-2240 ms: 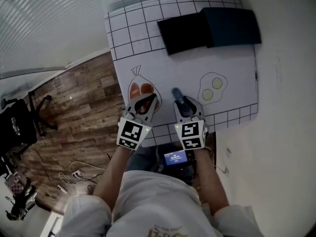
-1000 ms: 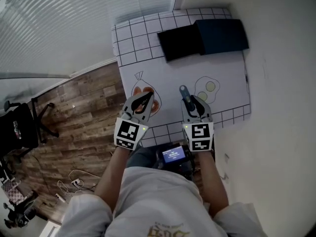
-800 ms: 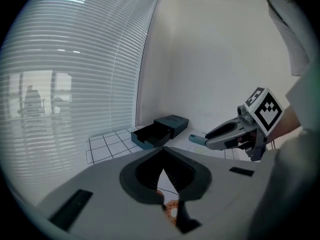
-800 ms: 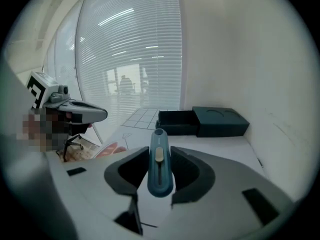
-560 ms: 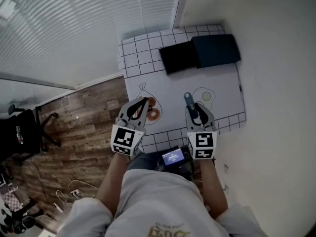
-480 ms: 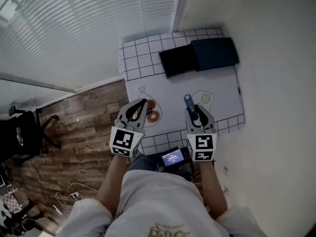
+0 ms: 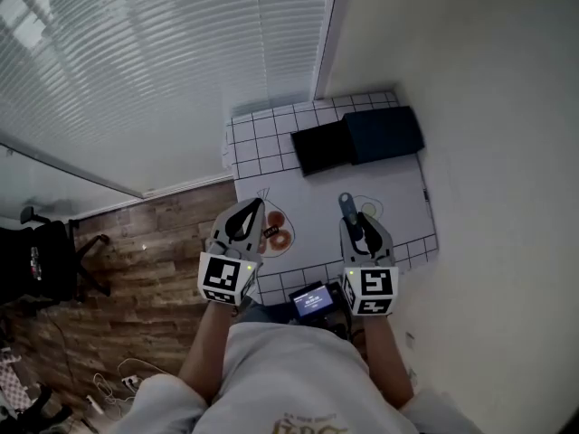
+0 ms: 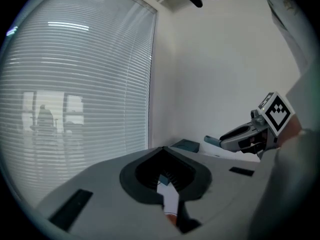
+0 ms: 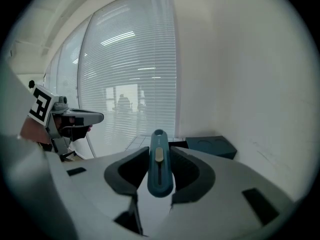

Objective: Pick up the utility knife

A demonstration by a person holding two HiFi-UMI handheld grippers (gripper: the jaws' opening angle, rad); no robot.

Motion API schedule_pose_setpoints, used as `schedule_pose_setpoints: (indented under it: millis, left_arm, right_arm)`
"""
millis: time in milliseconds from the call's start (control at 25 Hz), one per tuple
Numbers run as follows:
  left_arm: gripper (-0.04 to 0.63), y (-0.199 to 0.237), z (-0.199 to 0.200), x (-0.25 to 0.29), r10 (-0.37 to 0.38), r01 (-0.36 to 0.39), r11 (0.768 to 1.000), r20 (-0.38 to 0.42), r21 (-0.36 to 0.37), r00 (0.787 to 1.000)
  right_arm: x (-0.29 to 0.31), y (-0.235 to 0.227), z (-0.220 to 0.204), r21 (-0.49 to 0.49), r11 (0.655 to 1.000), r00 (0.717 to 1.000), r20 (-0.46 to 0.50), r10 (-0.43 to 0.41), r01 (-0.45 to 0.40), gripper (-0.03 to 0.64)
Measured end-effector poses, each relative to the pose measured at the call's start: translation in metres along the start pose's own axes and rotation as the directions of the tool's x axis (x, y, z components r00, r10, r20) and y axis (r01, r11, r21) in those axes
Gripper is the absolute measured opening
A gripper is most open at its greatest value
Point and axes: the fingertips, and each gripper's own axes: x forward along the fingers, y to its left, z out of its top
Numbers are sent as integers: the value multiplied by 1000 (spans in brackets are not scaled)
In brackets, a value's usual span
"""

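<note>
While left gripper closed empty, right gripper clamps utility knife.

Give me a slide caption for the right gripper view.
Right gripper holds the teal utility knife between its jaws, with window blinds behind.

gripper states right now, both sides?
Left gripper: closed, nothing in it.
Right gripper: closed on the teal plastic utility knife.
</note>
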Motion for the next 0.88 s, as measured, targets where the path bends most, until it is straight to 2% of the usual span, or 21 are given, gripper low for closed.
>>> schedule_pose_setpoints:
  millis: [440, 880]
  left_arm:
    - [8, -7, 41, -7, 11, -13, 1000, 91, 14, 996]
    - [8, -9, 53, -9, 9, -12, 1000, 111, 25, 994]
  right_arm:
    - [-21, 6, 39, 6, 1000, 994, 112, -1, 0, 137]
    - [-26, 4, 52, 9, 1000, 989, 146, 0, -1, 137]
